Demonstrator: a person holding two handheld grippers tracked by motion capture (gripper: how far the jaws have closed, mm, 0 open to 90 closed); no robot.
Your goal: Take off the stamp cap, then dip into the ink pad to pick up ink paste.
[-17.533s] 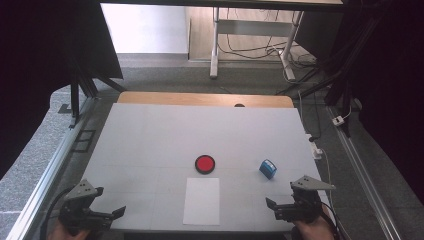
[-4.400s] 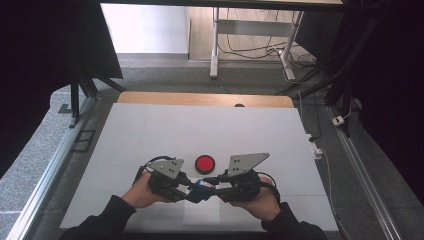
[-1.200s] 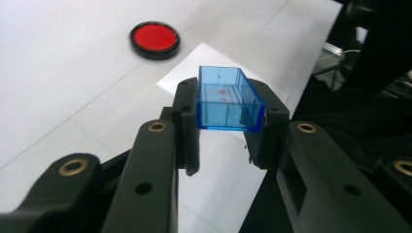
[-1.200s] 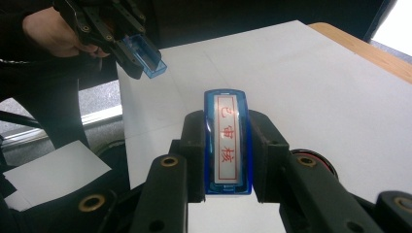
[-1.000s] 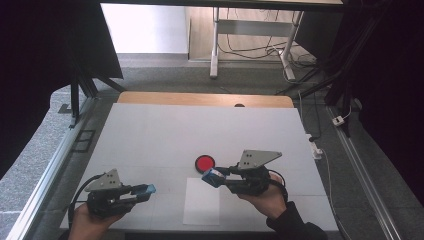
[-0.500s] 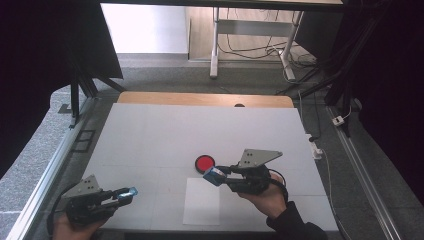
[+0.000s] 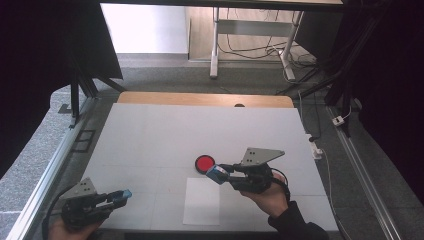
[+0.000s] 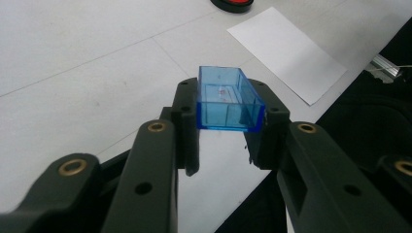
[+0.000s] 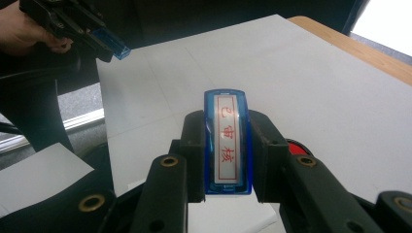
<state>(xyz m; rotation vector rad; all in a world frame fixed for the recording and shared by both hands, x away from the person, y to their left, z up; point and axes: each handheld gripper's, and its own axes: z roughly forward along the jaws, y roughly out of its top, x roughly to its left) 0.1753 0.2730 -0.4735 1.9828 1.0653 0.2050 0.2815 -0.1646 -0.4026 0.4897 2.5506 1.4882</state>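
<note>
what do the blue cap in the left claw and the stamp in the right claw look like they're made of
The blue cap looks like clear tinted plastic, glossy: the inner walls and the table show through it. The stamp seems to be opaque blue plastic around a pale face with red characters; whether that face is rubber or a printed label is hard to tell. The sheet beside it looks like plain matte white paper.

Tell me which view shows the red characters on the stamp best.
The right gripper view: the stamp faces the camera, its red characters sharp. In the high view the stamp is a small blue block, characters unreadable.
</note>
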